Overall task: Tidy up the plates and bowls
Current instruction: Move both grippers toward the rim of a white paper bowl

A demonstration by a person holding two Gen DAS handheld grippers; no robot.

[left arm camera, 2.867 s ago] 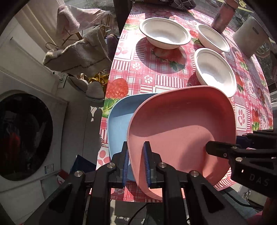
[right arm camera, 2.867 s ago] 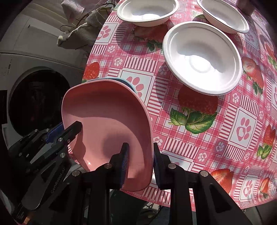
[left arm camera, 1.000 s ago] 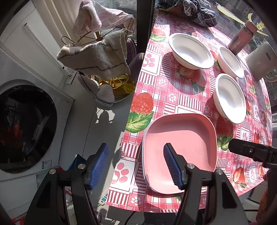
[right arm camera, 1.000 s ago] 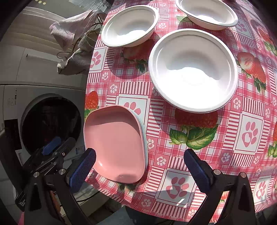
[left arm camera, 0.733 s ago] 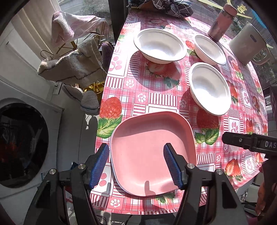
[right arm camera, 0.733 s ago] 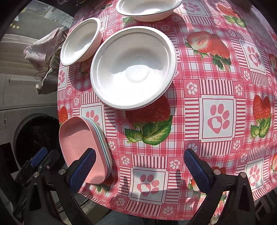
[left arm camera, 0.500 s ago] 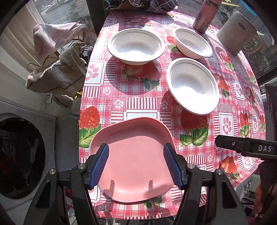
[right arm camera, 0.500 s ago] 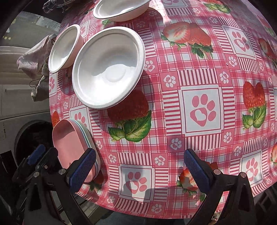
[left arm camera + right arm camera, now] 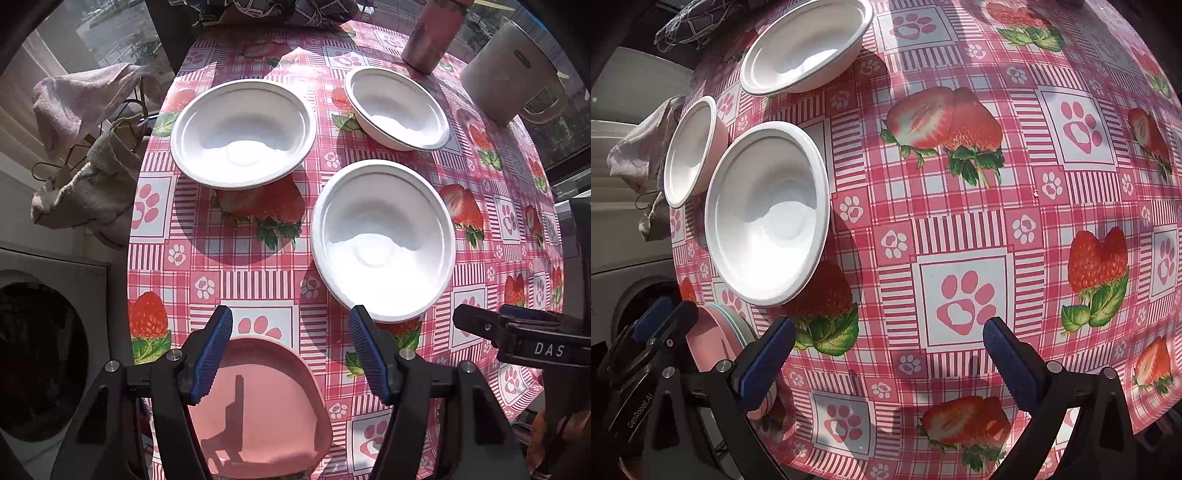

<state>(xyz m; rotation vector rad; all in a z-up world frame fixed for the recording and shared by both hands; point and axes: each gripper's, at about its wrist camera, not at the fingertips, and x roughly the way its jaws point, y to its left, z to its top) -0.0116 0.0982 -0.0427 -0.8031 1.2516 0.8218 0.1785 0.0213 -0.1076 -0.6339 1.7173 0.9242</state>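
A pink square plate (image 9: 258, 402) lies at the table's near edge, stacked on a blue plate whose rim shows in the right wrist view (image 9: 737, 326). Three white bowls stand beyond it: a near one (image 9: 382, 240) (image 9: 768, 210), a far left one (image 9: 243, 133) (image 9: 689, 147) and a smaller far right one (image 9: 397, 107) (image 9: 807, 44). My left gripper (image 9: 291, 354) is open and empty above the pink plate's far edge. My right gripper (image 9: 888, 362) is open and empty over bare tablecloth, to the right of the near bowl.
The table (image 9: 240, 280) has a pink strawberry and paw-print cloth. A pink bottle (image 9: 430, 33) and a white jug (image 9: 509, 70) stand at the far right. Towels on a rack (image 9: 92, 147) and a washing machine (image 9: 40, 350) are off the table's left edge.
Both grippers let go of the pink plate, which now lies on the blue plate. Both opened wide. The left gripper moved forward toward the bowls; the right swung right over the tablecloth.
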